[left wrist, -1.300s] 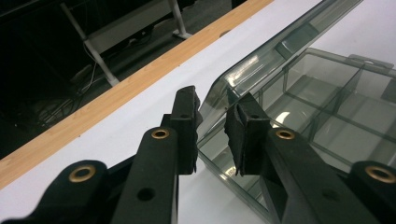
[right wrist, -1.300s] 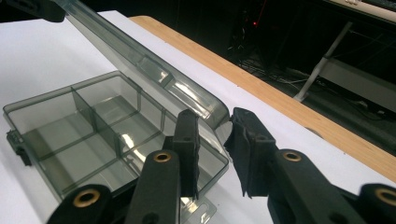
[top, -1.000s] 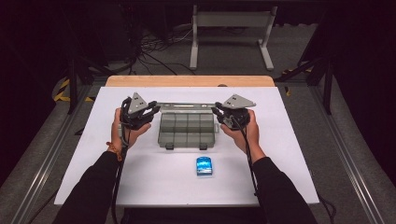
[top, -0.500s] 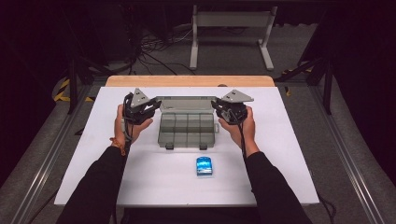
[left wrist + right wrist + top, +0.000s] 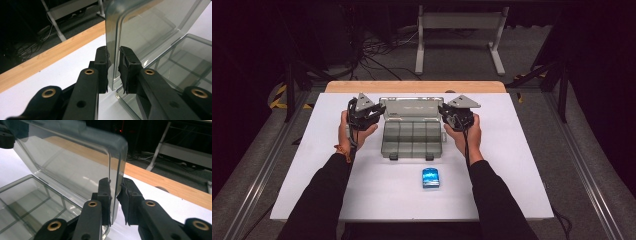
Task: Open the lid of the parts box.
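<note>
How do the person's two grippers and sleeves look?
Both the left gripper and the right gripper are black, each topped by a grey three-cornered plate. Brass-coloured rivets dot the black jaws. A dark cable trails from each. The sleeves are black.

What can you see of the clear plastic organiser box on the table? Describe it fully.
The organiser box is smoky, see-through plastic, its tray split into small compartments that look empty, with two latches on the near edge. It sits on the white table. Its hinged lid stands upright, each side edge between the jaws of the left claw and right claw.
</note>
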{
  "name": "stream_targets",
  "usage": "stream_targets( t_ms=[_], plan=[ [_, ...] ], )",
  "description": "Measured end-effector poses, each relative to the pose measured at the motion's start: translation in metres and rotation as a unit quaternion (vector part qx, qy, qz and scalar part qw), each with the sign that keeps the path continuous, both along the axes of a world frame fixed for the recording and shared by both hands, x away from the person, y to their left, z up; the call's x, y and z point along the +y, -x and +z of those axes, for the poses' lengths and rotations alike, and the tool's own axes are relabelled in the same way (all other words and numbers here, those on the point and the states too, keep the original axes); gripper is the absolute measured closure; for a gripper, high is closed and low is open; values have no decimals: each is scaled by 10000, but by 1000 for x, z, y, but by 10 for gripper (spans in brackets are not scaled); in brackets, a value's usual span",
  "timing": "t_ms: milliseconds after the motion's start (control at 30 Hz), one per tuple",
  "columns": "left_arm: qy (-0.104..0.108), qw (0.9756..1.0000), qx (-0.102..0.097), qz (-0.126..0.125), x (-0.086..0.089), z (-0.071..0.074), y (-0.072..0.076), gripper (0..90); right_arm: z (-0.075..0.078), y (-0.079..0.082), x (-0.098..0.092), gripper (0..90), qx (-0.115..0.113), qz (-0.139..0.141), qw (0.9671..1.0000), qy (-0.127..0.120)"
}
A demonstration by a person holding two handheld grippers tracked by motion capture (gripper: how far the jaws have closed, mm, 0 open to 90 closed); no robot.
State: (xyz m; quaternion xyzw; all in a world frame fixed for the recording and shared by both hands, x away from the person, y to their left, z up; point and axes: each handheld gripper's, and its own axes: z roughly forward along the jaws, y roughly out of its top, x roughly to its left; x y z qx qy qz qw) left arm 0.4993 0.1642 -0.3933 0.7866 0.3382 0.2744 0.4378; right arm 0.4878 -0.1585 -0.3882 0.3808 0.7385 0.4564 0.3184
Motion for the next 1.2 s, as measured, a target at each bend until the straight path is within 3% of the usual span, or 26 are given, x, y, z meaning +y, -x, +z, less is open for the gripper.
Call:
stream_targets(
  t_ms=[333, 733, 1200],
  plan=[
    [27, 9996, 228, 156, -4, -18, -12, 781, -19, -12, 3, 813, 172, -233, 9996, -48],
    [9, 9981, 532, 307, -8, -40, -23, 776, -39, -22, 8, 815, 416, -410, 9982, 133],
    [29, 9965, 720, 423, -10, -49, -23, 775, -50, -25, 11, 814, 611, -524, 9965, 223]
  ],
)
